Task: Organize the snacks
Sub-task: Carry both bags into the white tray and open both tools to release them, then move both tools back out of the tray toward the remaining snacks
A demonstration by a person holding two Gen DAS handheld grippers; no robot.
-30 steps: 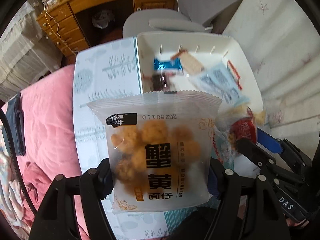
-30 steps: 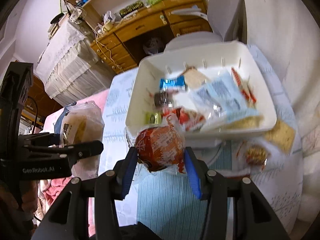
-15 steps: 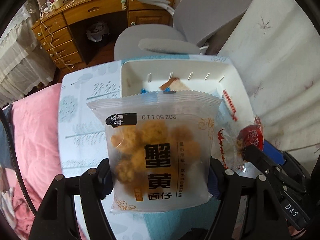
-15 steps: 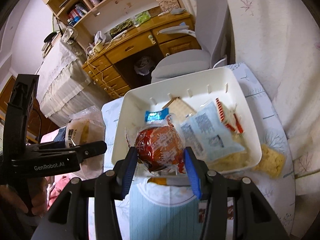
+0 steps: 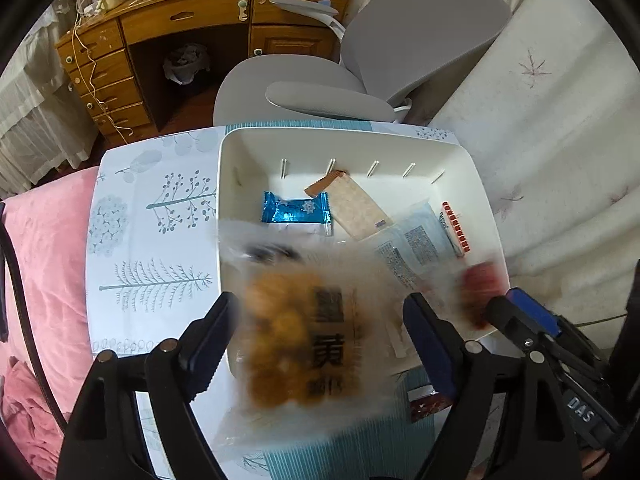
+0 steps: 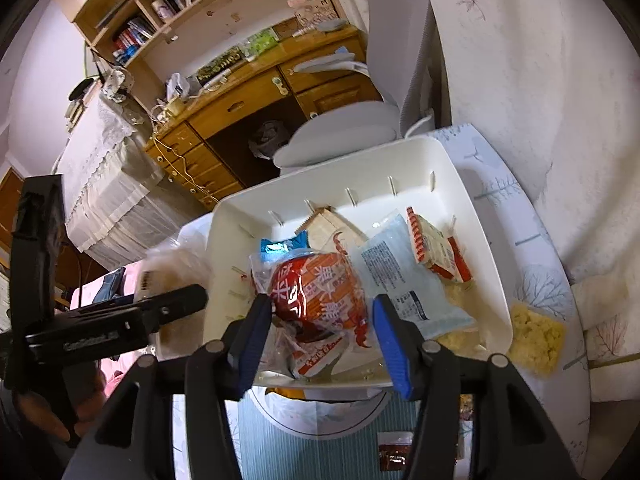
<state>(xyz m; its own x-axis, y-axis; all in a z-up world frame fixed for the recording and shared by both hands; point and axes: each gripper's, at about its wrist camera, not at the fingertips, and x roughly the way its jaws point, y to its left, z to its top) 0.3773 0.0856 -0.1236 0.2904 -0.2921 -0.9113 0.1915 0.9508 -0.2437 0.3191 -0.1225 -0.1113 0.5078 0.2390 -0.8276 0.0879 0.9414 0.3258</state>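
A clear bag of orange fried snacks (image 5: 304,340), blurred, is slipping down between the fingers of my left gripper (image 5: 324,340). Its jaws are opening and its pads stand off the bag's edges, over the near left corner of the white basket (image 5: 476,184). My right gripper (image 6: 320,328) hangs over the basket's near wall (image 6: 224,216), jaws opening. A red and white snack packet (image 6: 316,296) sags between its blue pads, with a gap at the right pad. In the basket lie a blue wrapper (image 5: 294,212), a tan wafer pack (image 5: 356,210) and pale blue sachets (image 5: 416,240).
The basket stands on a table with a tree-print cloth (image 5: 152,240). A yellow cracker pack (image 6: 538,336) and a small dark red packet (image 6: 394,456) lie on the table outside it. A grey chair (image 5: 320,96) and a wooden desk (image 5: 180,20) are beyond, pink bedding (image 5: 40,280) to the left.
Both grippers have come forward over the basket and their jaws have widened. The orange snack bag, sharp and held before, now blurs and drops. The red packet has slipped lower.
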